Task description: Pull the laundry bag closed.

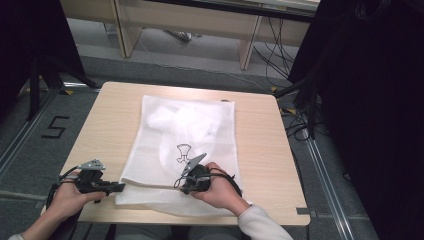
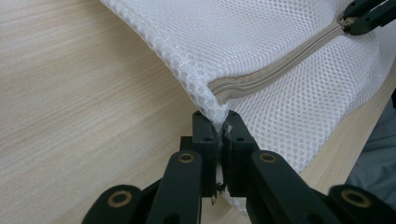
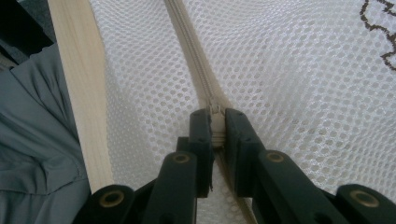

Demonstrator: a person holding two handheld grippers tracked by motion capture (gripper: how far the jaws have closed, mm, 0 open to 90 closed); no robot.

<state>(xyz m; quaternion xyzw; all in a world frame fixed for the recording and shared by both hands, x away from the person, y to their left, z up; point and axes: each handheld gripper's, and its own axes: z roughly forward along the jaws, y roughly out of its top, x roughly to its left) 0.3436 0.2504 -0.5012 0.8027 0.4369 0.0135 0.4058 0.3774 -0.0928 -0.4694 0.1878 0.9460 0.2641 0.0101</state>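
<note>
A white mesh laundry bag (image 1: 185,135) lies flat on the wooden table (image 1: 260,150), with a small dark emblem (image 1: 183,151) printed on it and something white inside near its far end. A beige zipper (image 2: 275,70) runs along its near edge. My left gripper (image 1: 121,187) is shut on the bag's near left corner (image 2: 219,122), at the zipper's end. My right gripper (image 1: 184,189) is shut on the zipper pull (image 3: 215,122), part-way along the zipper (image 3: 189,51). The right gripper's tips (image 2: 369,16) also show far off in the left gripper view.
The table's near edge (image 3: 79,93) runs close beside the bag, with the person's grey clothing (image 3: 32,140) just past it. Bare wood (image 2: 70,93) lies left of the bag. Dark curtains, stands and cables surround the table on the floor.
</note>
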